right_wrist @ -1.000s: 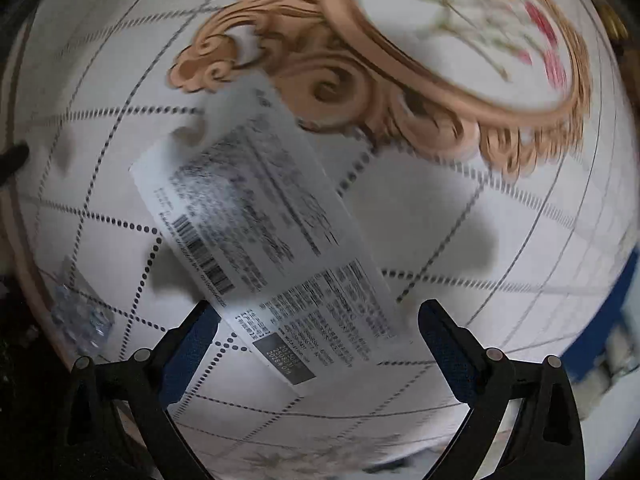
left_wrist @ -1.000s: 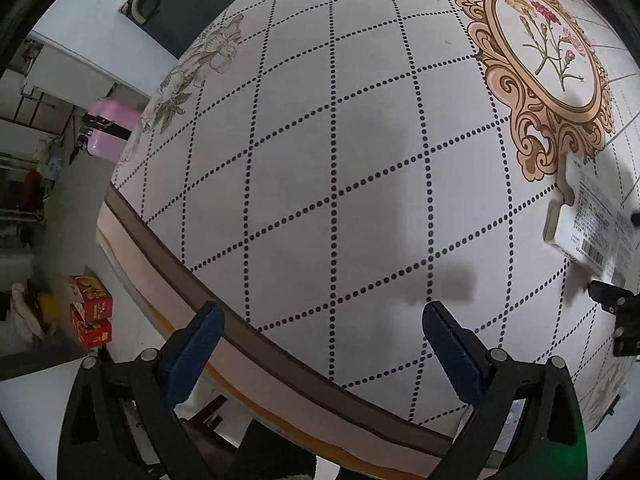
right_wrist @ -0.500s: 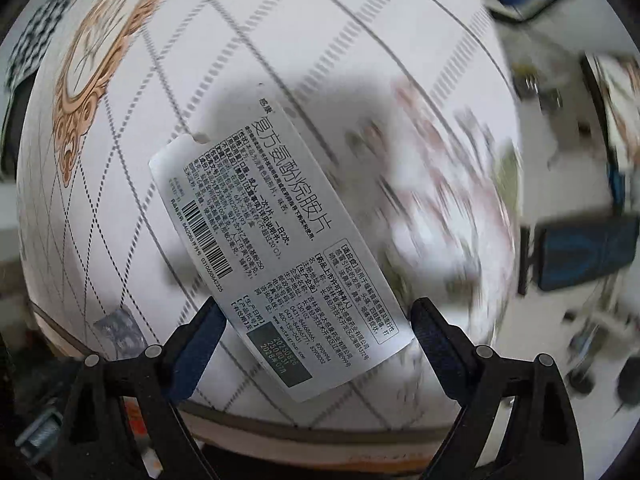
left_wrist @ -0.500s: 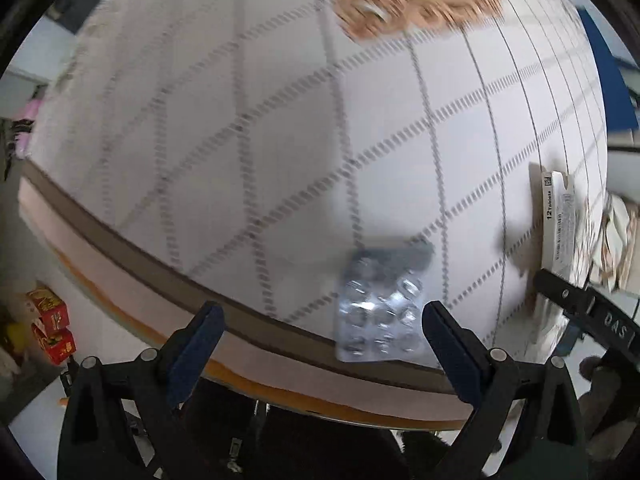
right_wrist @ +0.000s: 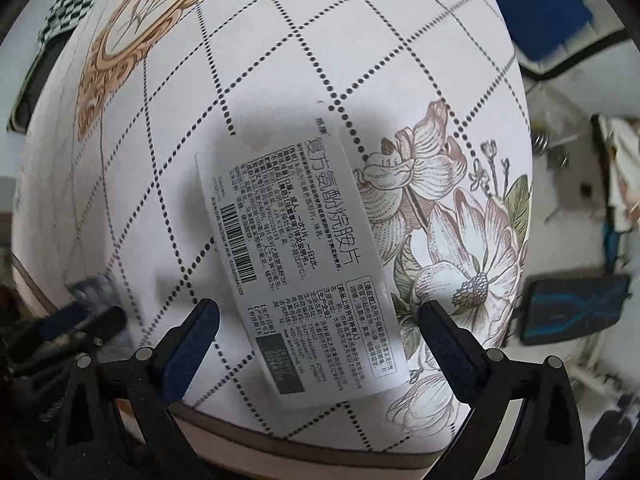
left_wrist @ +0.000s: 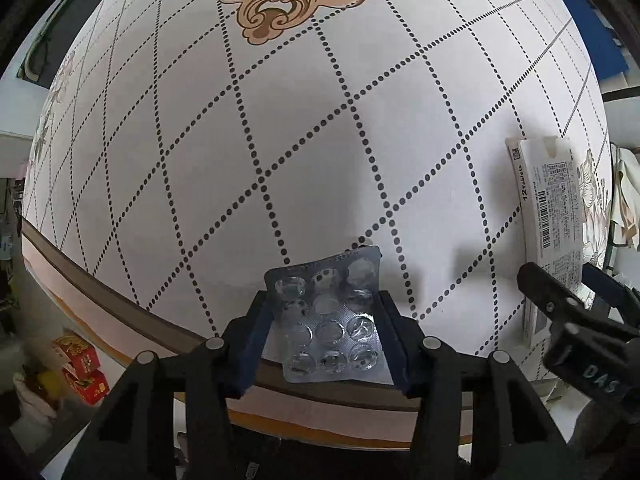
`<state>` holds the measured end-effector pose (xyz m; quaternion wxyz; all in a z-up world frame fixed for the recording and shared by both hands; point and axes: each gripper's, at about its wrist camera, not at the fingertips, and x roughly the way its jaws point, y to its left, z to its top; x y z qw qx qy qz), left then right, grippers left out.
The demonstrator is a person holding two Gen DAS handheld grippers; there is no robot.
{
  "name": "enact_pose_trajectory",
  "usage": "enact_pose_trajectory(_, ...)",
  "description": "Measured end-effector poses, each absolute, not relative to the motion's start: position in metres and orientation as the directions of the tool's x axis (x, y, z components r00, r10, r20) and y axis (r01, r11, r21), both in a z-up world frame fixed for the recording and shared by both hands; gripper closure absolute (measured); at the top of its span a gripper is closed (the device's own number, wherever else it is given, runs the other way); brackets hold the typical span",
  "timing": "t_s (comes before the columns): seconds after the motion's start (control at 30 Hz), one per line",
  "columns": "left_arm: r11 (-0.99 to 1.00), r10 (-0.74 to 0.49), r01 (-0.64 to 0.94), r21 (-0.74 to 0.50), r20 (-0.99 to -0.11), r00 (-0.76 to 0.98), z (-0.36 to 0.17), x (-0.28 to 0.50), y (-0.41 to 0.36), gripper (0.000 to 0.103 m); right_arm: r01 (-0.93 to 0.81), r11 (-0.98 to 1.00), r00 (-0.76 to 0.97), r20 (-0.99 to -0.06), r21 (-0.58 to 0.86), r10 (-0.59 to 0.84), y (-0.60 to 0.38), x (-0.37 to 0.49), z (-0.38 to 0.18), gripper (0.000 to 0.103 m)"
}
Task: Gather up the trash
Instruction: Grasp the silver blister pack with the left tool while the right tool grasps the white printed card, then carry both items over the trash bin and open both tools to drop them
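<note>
Blister pack (left_wrist: 329,324) between left gripper (left_wrist: 326,334) pads

One silvery foil-and-plastic blister sheet (left_wrist: 329,322) sits at six o'clock in the left wrist view, with twelve clear emptied pockets in four rows of three. One flat white cardboard medicine box (right_wrist: 304,256) printed with black text and a barcode fills the centre of the right wrist view. Two red cartons (left_wrist: 82,372) are stacked at eight o'clock on the floor.
</note>
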<state>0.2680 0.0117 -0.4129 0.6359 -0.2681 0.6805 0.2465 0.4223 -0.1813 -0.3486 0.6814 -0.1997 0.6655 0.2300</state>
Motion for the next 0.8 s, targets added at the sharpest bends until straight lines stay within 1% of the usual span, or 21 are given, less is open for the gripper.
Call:
enact_pose_trajectory(0.07,0.736,-0.045,-0.677,-0.002,-0.998,-0.046,-0.412,0.262,0.013,0.054,-0.595,0.803,0.060,-0.998,-0.025,0.013,-0.181,0.414,-0.348,0.012)
enact_pose_trajectory(0.1,0.732,-0.048,-0.682,-0.009,-0.998,-0.040,-0.410,0.260,0.016,0.055,-0.601,0.798,0.080,-0.997,-0.039,0.012,-0.182,0.410,-0.346,0.022)
enact_pose_trajectory(0.13,0.729,-0.051,-0.685,-0.013,-0.998,-0.034,-0.406,0.268,0.017,0.055,-0.606,0.795,0.087,-0.996,-0.032,0.026,-0.183,0.405,-0.344,0.022)
enact_pose_trajectory(0.17,0.725,-0.048,-0.689,-0.018,-0.999,-0.025,-0.401,0.265,0.020,0.055,-0.599,0.801,0.062,-0.997,0.002,0.048,-0.190,0.407,-0.343,0.022)
enact_pose_trajectory(0.23,0.720,-0.050,-0.693,-0.034,-0.999,-0.003,-0.393,0.260,0.029,0.055,-0.586,0.810,0.048,-0.997,0.021,0.060,-0.203,0.403,-0.339,0.022)
enact_pose_trajectory(0.4,0.714,0.003,-0.700,-0.033,-0.999,0.050,-0.360,0.259,0.048,0.055,-0.557,0.828,0.032,-0.993,0.073,0.110,-0.223,0.412,-0.325,0.023)
enact_pose_trajectory(0.5,0.714,0.045,-0.699,-0.022,-0.996,0.078,-0.341,0.257,0.055,0.055,-0.541,0.835,0.036,-0.989,0.104,0.146,-0.234,0.416,-0.307,0.023)
enact_pose_trajectory(0.67,0.719,0.092,-0.694,-0.019,-0.988,0.123,-0.312,0.251,0.063,0.054,-0.545,0.823,0.027,-0.977,0.162,0.210,-0.217,0.397,-0.293,0.025)
enact_pose_trajectory(0.73,0.724,0.103,-0.689,-0.019,-0.985,0.136,-0.301,0.267,0.046,0.054,-0.543,0.820,0.029,-0.973,0.179,0.231,-0.206,0.382,-0.291,0.025)
enact_pose_trajectory(0.8,0.729,0.107,-0.684,-0.031,-0.982,0.158,-0.297,0.262,0.047,0.054,-0.541,0.818,0.034,-0.968,0.193,0.250,-0.198,0.372,-0.286,0.025)
